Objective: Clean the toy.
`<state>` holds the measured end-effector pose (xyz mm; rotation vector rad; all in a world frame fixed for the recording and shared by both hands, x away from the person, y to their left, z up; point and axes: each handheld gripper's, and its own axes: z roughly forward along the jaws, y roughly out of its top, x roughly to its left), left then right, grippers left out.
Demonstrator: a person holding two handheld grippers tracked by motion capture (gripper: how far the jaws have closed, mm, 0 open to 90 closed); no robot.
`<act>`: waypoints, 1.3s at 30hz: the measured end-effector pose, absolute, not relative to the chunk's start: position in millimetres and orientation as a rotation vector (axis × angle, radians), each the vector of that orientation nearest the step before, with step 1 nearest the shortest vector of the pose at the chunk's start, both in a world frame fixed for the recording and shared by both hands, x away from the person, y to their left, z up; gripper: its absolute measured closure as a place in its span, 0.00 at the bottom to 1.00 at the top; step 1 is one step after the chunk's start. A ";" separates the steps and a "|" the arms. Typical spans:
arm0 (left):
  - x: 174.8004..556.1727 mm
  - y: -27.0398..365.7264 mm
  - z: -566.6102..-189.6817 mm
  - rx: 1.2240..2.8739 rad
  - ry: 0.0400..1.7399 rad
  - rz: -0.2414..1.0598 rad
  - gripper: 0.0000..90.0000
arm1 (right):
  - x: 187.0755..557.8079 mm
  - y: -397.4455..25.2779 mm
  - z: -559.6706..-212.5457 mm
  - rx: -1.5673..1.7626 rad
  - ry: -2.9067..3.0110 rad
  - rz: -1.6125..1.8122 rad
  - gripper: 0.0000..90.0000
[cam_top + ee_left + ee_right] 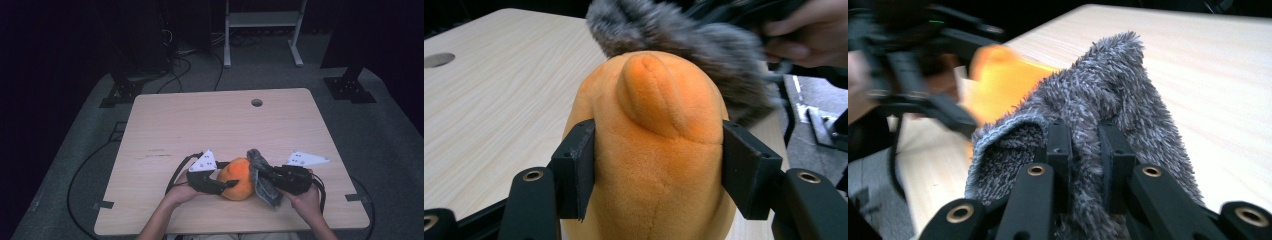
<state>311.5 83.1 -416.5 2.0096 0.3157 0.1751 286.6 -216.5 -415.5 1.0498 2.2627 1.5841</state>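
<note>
table (200,120): light wood top, centre of the high view; round cable hole (257,102) at upper middle; all the work sits at the lower middle edge, near the person.
orange plush toy (236,178): lower centre of the high view, on the table between the two grippers, grey cloth touching its right side.
plush handling: judged light, soft, squashy; the pile gives grip, so not slippery and not fragile; dents under the pads, so a squeeze across the body should hold.
plush hold point: the widest part of the body (654,150), as taken now; the raised nub (649,95) at upper centre of the left gripper view looks too floppy to hold by.
plush axis: long axis seems to run away from the left camera; the rounded end points up and away in that view; which end is the front, cannot tell.
grey fuzzy cloth (1108,115): limp and light, bunches easily, draped over the far top of the plush (694,35); best pinched at a fold.
left gripper (220,185): jaws spread wide, pressed on both flanks of the plush, clamping it.
right gripper (1083,150): jaws nearly together, pinching a fold of the cloth; blurred, so likely moving.
step (judged): wiping the plush with the cloth while the other hand steadies it.
</note>
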 end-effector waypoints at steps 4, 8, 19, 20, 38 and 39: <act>309.5 80.4 -416.2 2.017 0.308 0.175 0.28 | 287.4 -214.5 -417.2 1.053 2.273 1.559 0.86; 306.9 74.2 -417.1 2.015 0.315 0.230 0.29 | 284.0 -210.5 -414.6 1.039 2.270 1.538 0.86; 299.4 67.6 -421.2 2.050 0.214 0.260 0.38 | 276.9 -209.3 -407.3 0.994 2.273 1.641 0.86; 299.2 67.1 -421.2 2.046 0.220 0.260 0.39 | 276.8 -209.4 -406.8 0.997 2.271 1.642 0.86; 292.4 50.9 -425.8 2.070 0.192 0.292 0.35 | 268.2 -211.1 -393.4 0.908 2.263 1.583 0.86; 291.5 50.0 -426.4 2.072 0.181 0.290 0.35 | 266.3 -210.7 -390.3 0.887 2.254 1.595 0.86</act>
